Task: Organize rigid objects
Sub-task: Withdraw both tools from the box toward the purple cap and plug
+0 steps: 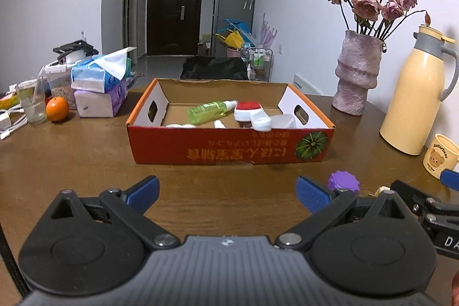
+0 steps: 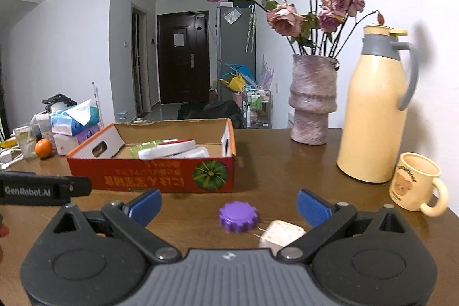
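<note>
An open red cardboard box [image 1: 218, 148] [image 2: 143, 177] stands on the brown table [image 1: 86, 157]. Inside lie a green spray bottle [image 1: 210, 111], a red-and-white brush [image 1: 251, 113] and other white items. In front of the box's right end lies a purple gear-shaped cap [image 2: 238, 216] [image 1: 343, 182], and beside it a white plug adapter [image 2: 282, 234]. My right gripper [image 2: 228, 205] is open, with the cap lying between its fingers on the table. My left gripper [image 1: 226, 192] is open and empty, facing the box's front wall.
A pink vase of dried roses [image 2: 312, 99], a cream thermos jug [image 2: 375, 111] and a cream bear mug [image 2: 416, 182] stand to the right. At the far left are tissue packs [image 1: 100, 85], an orange [image 1: 57, 108], a glass [image 1: 31, 102] and white cables.
</note>
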Demonstrator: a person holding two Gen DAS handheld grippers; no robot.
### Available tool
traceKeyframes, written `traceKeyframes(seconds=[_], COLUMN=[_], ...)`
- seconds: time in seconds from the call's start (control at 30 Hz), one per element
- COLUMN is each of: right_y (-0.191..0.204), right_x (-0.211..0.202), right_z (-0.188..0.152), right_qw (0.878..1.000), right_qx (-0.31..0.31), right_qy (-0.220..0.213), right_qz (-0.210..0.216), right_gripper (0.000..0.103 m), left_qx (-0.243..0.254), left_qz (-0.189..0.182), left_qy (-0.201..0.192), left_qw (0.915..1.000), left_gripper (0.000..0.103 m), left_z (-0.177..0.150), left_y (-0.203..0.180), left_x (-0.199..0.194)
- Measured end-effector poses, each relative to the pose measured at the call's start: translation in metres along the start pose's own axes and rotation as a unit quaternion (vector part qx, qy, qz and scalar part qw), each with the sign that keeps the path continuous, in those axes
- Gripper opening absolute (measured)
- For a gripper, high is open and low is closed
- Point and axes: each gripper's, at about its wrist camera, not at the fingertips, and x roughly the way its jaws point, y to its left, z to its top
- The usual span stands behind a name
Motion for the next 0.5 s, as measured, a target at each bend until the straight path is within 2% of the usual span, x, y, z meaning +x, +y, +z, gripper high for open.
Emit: traceKeyframes(seconds=[0.23,0.5], right_y=[-0.020,-0.041], right_x=[-0.007,0.001], right_z=[-0.016,-0.032], right_qw=[1.000,0.999], right_qx=[-0.001,-0.004], right_qy=[0.012,0.030], right_qz=[-0.011,-0.023], right_gripper=[0.101,0.101], left_qx=[-0.009,0.011], left_qz=[0.015,0.021], left_qy=[0.003,0.014], left_qw=[0.9998,0.9996], left_gripper=[0.103,0.103], left_z=[-0.015,-0.025], left_y=[-0.012,-0.031], left_x=[0.001,0.009])
